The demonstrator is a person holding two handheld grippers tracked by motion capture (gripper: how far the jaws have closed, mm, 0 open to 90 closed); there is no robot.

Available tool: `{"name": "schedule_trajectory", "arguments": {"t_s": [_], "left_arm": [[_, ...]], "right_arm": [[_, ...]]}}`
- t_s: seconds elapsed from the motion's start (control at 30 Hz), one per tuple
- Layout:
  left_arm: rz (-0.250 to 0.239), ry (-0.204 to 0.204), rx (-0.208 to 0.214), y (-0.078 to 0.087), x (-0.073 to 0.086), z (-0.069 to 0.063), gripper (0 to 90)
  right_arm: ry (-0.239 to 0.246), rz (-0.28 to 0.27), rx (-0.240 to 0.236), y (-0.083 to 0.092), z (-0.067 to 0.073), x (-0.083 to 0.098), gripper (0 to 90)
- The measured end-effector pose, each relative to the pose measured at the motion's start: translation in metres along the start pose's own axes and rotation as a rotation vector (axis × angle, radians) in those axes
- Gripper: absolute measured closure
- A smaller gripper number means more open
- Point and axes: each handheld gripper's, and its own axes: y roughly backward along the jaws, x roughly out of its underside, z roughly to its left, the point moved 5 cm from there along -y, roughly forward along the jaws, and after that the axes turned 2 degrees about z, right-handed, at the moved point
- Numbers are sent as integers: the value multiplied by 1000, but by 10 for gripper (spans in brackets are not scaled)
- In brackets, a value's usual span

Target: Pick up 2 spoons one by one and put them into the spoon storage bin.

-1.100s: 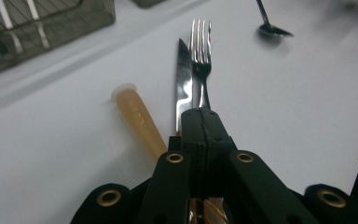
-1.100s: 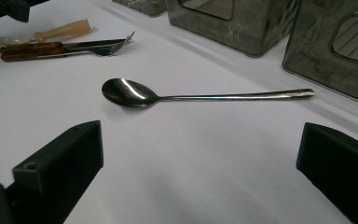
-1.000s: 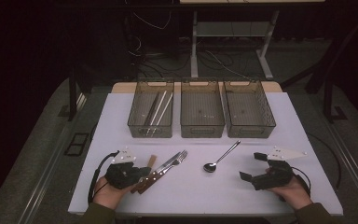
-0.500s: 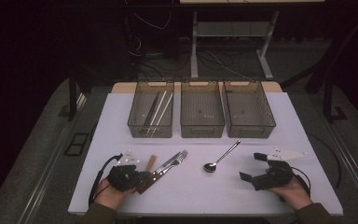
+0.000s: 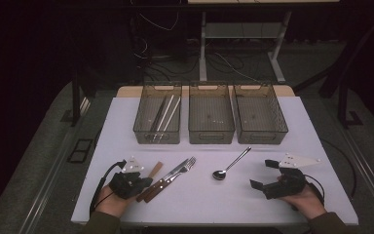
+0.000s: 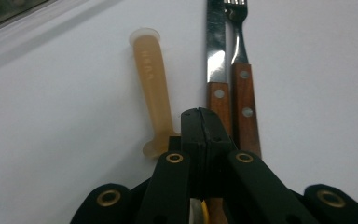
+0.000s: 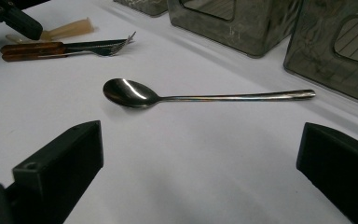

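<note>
Wooden-handled knife [image 6: 218, 70], fork [image 6: 242, 74] beside pressed-together left fingers [image 6: 200, 122] | right fingers [image 7: 200, 154] spread, facing spoon [image 7: 135, 94]

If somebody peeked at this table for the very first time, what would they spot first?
Probably the three see-through bins lined up at the back of the white table, the left one holding long sticks. Next, the shiny spoon lying alone in the middle, in front of the open right gripper. At the left, a wooden-handled knife and fork lie side by side next to a pale plastic handle, with the shut left gripper at their ends.
</note>
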Motion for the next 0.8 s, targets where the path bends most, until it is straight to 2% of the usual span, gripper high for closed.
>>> {"name": "schedule_trajectory", "arguments": {"t_s": [0.17, 0.37, 0.43, 0.47, 0.53, 0.67, 0.8], "left_arm": [[10, 3, -10, 0, 2, 4, 894], [28, 5, -45, 1, 5, 10, 894], [14, 16, -34, 3, 6, 12, 893], [-15, 30, -17, 3, 4, 11, 890], [-55, 30, -3, 7, 0, 10, 830], [-120, 13, -11, 10, -9, 13, 698], [-151, 21, 1, 7, -18, 20, 574]], "right_arm": [[1, 0, -1, 0, 0, 0, 8], [1, 0, 0, 0, 0, 0, 8], [1, 0, -1, 0, 0, 0, 7], [1, 0, -1, 0, 0, 0, 8], [2, 0, -1, 0, 0, 0, 7], [3, 3, 0, -1, 0, 0, 7], [7, 4, 1, -1, 0, 0, 8]]}}
